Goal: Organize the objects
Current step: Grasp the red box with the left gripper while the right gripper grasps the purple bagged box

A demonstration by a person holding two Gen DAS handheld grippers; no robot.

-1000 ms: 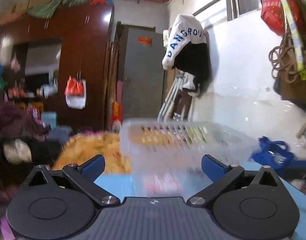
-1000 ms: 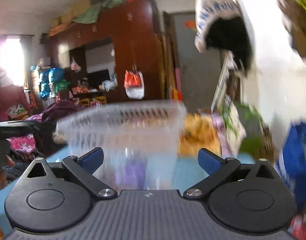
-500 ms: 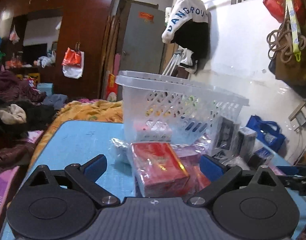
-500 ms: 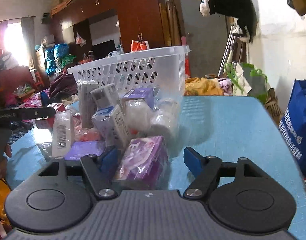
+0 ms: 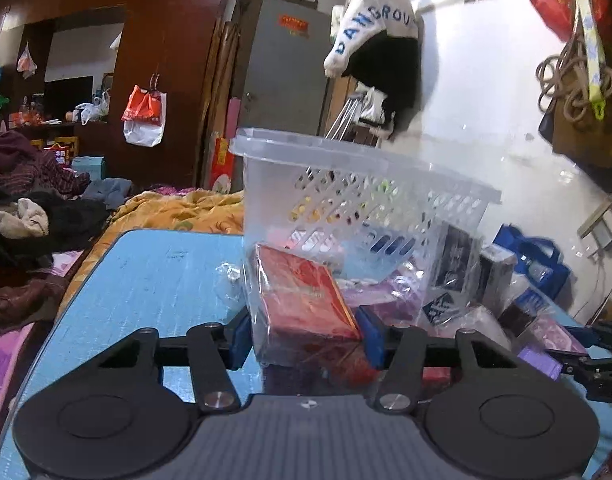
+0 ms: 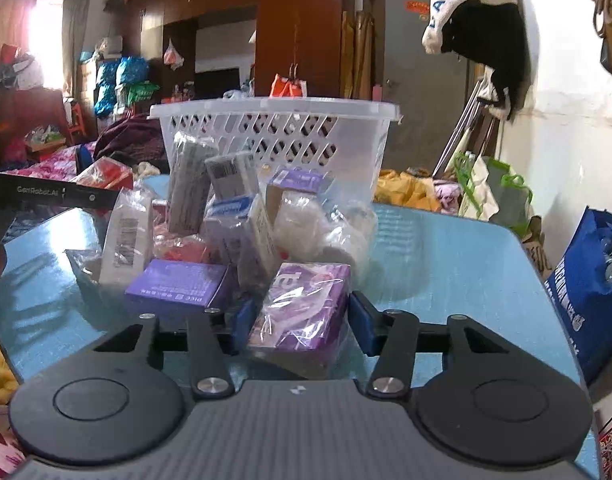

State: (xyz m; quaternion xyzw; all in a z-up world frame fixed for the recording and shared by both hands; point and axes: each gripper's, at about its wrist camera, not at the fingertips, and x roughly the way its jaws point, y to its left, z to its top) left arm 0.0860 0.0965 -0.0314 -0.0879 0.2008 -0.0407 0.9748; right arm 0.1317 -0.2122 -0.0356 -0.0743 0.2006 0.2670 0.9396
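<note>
A clear white plastic basket [image 5: 358,200] stands on a blue table [image 5: 154,280], with a heap of wrapped boxes in front of it. In the left wrist view my left gripper [image 5: 304,334] has its blue pads against both sides of a red box in clear wrap [image 5: 302,300]. In the right wrist view my right gripper [image 6: 298,320] is closed on a purple box in clear wrap [image 6: 302,308]. The basket [image 6: 274,136] stands behind the heap, and the left gripper shows at the left edge [image 6: 54,196].
Grey, white and purple boxes [image 6: 226,216] are piled between the grippers and the basket. A second purple box [image 6: 178,288] lies left of the held one. A blue bag [image 6: 586,280] stands off the table's right side. A bed with clothes [image 5: 34,208] lies to the left.
Both grippers have dropped towards the table and moved into the heap. Their jaws have closed from wide open onto the red box and the purple box.
</note>
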